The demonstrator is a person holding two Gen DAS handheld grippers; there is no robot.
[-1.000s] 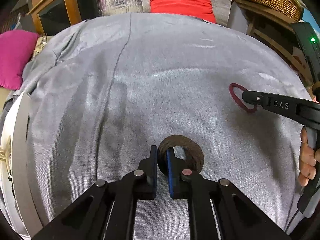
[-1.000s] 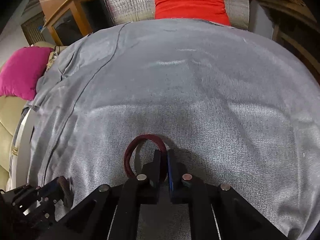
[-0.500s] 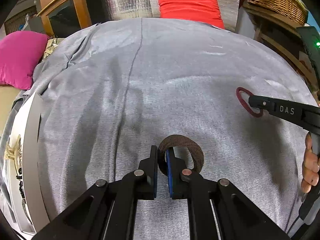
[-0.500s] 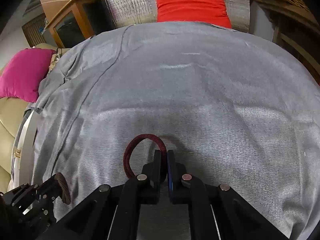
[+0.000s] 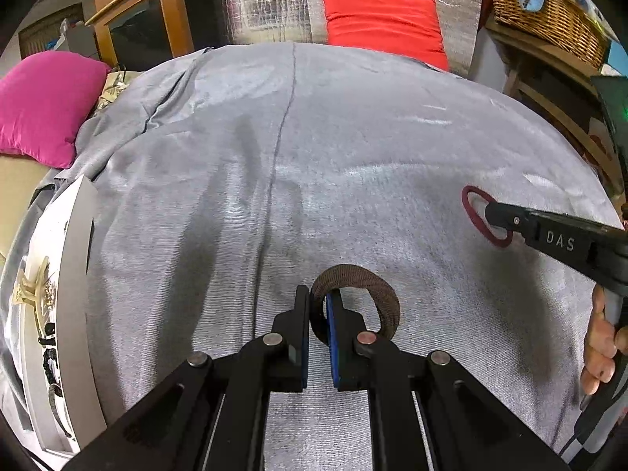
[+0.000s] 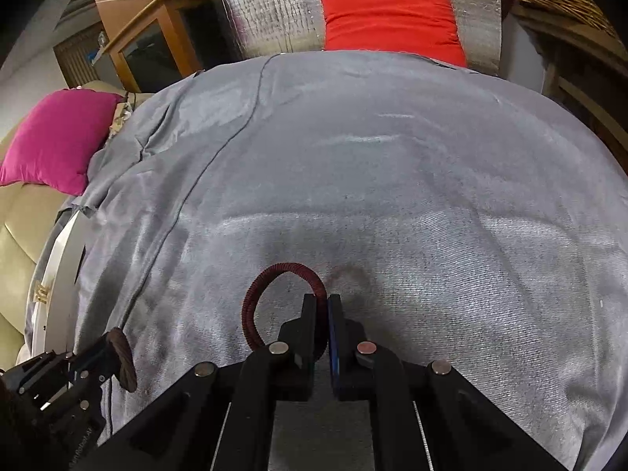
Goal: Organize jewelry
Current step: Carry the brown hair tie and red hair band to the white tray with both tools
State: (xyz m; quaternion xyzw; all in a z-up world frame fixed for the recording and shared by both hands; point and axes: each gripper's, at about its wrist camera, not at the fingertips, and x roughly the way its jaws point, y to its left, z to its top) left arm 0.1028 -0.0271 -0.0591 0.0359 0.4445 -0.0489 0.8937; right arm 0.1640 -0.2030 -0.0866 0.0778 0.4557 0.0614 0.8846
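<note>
My left gripper: held low over the grey cloth, jaws clamped on one brown band, loop to 3 o'clock of the tips. My right gripper: level, pointing to 12 o'clock, jaws pinched on one dark red band, loop hanging toward 9 o'clock. Bands: two, one per gripper, both above the cloth. White tray: one, at 9 o'clock, holding small pieces. Cushions: one red, one pink.

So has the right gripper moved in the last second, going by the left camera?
Cannot tell. The right gripper, shut on the red band, sits lower against the gray cloth, but that camera itself shifted.
</note>
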